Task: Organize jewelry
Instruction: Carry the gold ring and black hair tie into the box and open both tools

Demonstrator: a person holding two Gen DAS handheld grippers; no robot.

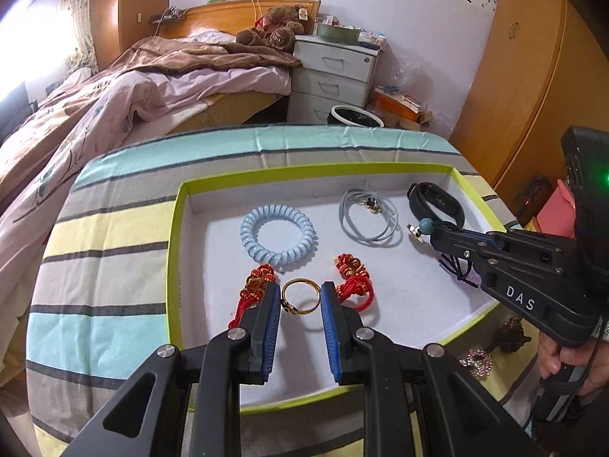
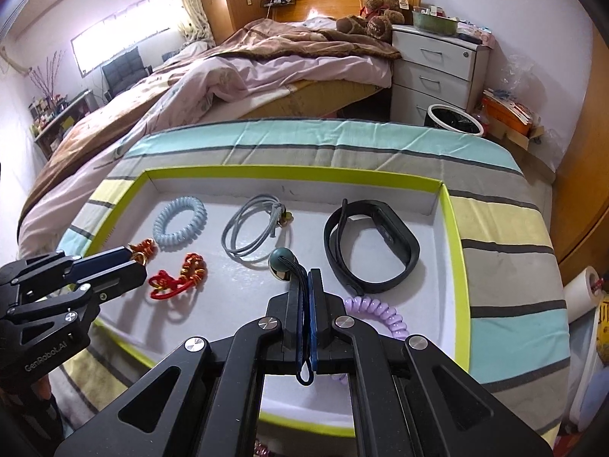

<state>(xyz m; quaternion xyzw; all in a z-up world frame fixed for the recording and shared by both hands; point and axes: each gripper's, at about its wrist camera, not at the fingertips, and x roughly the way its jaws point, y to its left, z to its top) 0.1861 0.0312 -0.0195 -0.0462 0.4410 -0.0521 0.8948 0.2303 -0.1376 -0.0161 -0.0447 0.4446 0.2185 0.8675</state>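
Note:
A white tray with a lime rim (image 1: 173,228) (image 2: 455,228) lies on a striped cloth. My left gripper (image 1: 301,297) is open, its fingers on either side of a gold ring (image 1: 300,297) on the tray floor. My right gripper (image 2: 306,282) (image 1: 432,234) is shut on a dark cord bracelet with a teal bead (image 2: 279,259) (image 1: 426,225), held just above the tray. In the tray lie a blue coil hair tie (image 1: 278,236) (image 2: 180,221), grey cord loops (image 1: 367,215) (image 2: 255,232), a black fitness band (image 1: 437,200) (image 2: 371,247), two red knotted bracelets (image 1: 352,278) (image 1: 259,285) (image 2: 179,278) and a lilac coil tie (image 2: 380,314).
A rhinestone ornament (image 1: 475,361) and a dark brown piece (image 1: 512,335) lie on the cloth right of the tray. Behind the table are a bed (image 1: 133,87), a white drawer unit (image 1: 331,76) and a bin (image 1: 354,116). A wooden wardrobe (image 1: 533,57) stands at right.

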